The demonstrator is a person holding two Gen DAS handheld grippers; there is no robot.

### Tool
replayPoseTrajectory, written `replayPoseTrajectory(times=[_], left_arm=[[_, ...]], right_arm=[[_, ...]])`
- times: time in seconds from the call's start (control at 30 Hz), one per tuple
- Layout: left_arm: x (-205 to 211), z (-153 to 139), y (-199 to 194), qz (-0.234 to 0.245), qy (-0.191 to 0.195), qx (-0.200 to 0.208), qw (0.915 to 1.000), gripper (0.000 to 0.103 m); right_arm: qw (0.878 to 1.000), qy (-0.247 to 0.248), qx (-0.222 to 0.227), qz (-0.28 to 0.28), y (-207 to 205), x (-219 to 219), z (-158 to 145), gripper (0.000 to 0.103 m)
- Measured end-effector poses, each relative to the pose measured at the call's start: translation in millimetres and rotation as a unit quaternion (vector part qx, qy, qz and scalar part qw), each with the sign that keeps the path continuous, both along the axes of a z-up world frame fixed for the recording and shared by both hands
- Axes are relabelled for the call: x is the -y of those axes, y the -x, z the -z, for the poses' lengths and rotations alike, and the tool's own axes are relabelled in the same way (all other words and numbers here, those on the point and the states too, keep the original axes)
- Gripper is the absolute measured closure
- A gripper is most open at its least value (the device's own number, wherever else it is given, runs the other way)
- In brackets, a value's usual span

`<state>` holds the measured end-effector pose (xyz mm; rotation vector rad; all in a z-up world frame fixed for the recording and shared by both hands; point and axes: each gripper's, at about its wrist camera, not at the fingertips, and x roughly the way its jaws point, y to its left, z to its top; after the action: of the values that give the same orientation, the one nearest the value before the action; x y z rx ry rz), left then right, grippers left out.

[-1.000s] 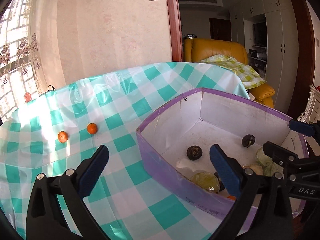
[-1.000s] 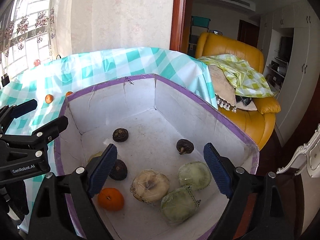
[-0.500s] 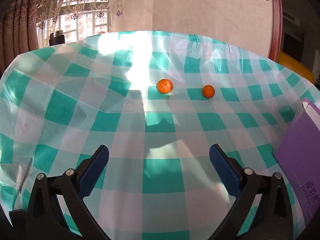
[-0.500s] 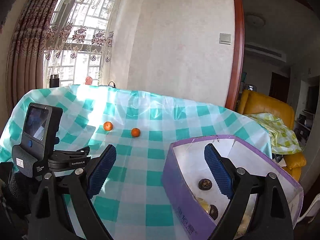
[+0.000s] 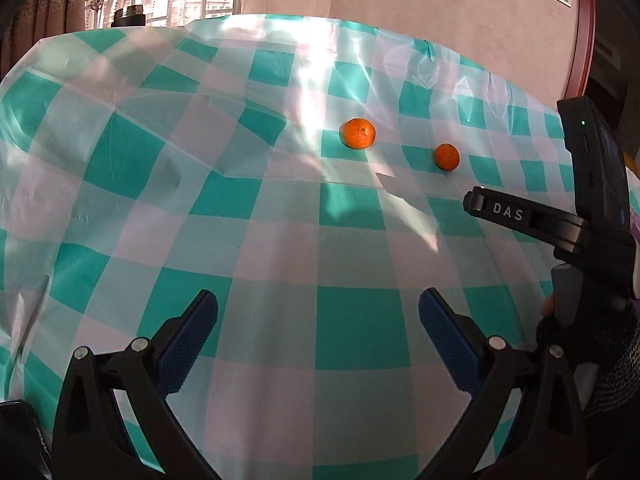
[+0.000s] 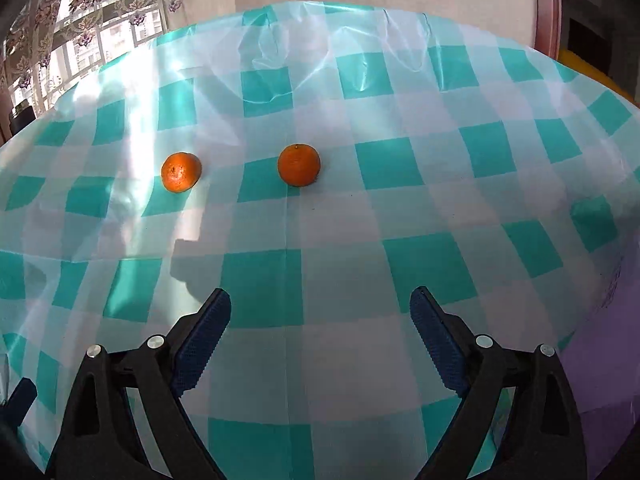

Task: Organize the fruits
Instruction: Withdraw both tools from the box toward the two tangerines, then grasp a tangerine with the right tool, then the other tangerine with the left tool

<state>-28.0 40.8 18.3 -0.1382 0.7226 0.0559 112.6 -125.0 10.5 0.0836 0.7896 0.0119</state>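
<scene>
Table: teal-and-white checked cloth, sunlit.
Tangerines: left one, right one, apart, ahead of both claws.
Left claw: wide open, empty.
Right claw: wide open, empty.

purple box: cut by right edge | dark bottle: base hidden behind table

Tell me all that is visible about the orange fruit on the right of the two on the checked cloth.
The right orange fruit is small, round, slightly flattened, with dull pitted peel and a tiny stem mark on top. It looks whole and unpeeled. It rests on the teal-and-white checked tablecloth, apart from the other orange fruit to its left. Nothing else touches it; the open right gripper is short of it.
</scene>
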Motion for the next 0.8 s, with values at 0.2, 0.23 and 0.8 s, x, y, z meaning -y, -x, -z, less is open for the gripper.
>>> replayPoseTrajectory(times=[0.2,0.23,0.8], left_arm=[[-2.8,1.8,0.8,-0.002,0.014,0.0,0.9999,0.002],[-3.3,1.9,0.9,-0.001,0.015,0.0,0.9999,0.002],[-11.6,7.0,-10.8,-0.003,0.043,-0.043,0.9982,0.002]], right_arm=[[0.999,-0.016,-0.019,0.027,-71.1,-6.9,0.8,0.015],[0.999,-0.012,-0.02,0.027,-79.5,-9.9,0.7,0.015],[1.0,0.002,-0.027,0.012,-97.3,-26.8,0.2,0.068]])
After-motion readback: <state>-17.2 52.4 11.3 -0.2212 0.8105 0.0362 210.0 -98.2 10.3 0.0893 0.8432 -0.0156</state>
